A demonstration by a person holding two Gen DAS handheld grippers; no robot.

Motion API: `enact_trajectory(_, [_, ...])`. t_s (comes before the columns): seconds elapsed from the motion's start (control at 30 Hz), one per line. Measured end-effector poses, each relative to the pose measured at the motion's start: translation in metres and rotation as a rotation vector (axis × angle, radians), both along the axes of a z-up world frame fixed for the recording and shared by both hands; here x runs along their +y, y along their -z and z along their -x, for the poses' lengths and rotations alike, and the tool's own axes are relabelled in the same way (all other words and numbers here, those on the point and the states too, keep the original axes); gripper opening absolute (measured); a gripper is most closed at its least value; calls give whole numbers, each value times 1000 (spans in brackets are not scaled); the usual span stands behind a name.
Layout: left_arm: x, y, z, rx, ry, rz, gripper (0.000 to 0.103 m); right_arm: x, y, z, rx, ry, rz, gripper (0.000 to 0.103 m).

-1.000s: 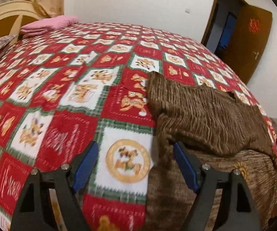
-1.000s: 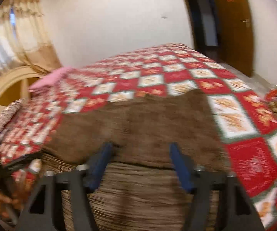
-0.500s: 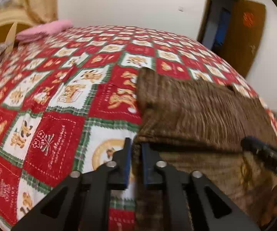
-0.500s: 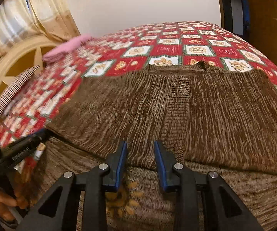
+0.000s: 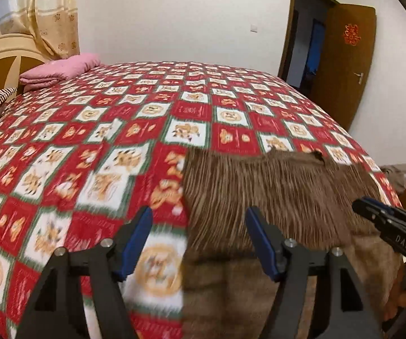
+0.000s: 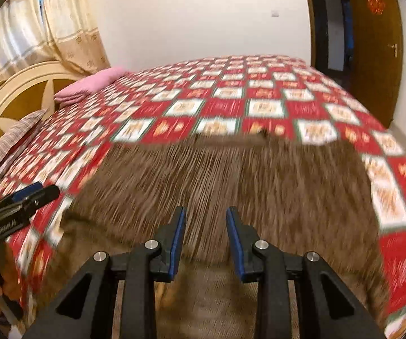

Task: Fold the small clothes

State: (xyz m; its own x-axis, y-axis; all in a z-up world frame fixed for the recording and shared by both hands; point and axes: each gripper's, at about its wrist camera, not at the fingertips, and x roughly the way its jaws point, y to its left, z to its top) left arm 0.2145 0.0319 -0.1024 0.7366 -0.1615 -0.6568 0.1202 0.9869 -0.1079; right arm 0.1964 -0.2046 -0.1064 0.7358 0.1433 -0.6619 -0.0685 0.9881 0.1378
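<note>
1. Now I see the fuzzy brown ribbed sweater [image 5: 265, 192] lying flat on the red, white and green checked bed cover [image 5: 95, 152], at the near edge of the bed.
2. One fold looks done, I think. The far half lies on top of the near half, and its folded edge runs across just in front of my tools.
3. More folds look left to do. The sweater is still wide from side to side, so I guess the sides must come in next.
4. My left gripper [image 5: 197, 240] is opening its blue jaws. They stand wide, over the left edge of the sweater, and hold nothing.
5. My right gripper [image 6: 205, 240] has its blue jaws only a little apart, over the middle of the sweater. I see no cloth pinched between them.
6. I see no box, basket or bag for the clothes.
7. A folded pink blanket [image 5: 59, 70] sits far off by the headboard.
</note>
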Motion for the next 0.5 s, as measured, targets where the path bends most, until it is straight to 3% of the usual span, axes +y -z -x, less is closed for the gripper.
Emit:
enact_trajectory(0.1, [-10,17,-19,6,-43,-37,70,-3,6,-39,23,21,-8,31])
enact_trajectory(0.2, [-7,49,-32,119,-113,-65,52,0,30,-71,80,9,13,31])
enact_trajectory(0.23, [-1,59,-32,149,-121,-39,53,2,42,-79,108,25,44,31])
enact_trajectory(0.3, [9,57,-28,126,-131,0,54,-1,47,-85,101,36,41,31])
enact_trajectory(0.5, [2,63,-30,132,-138,-50,56,6,49,-93,87,59,115,32])
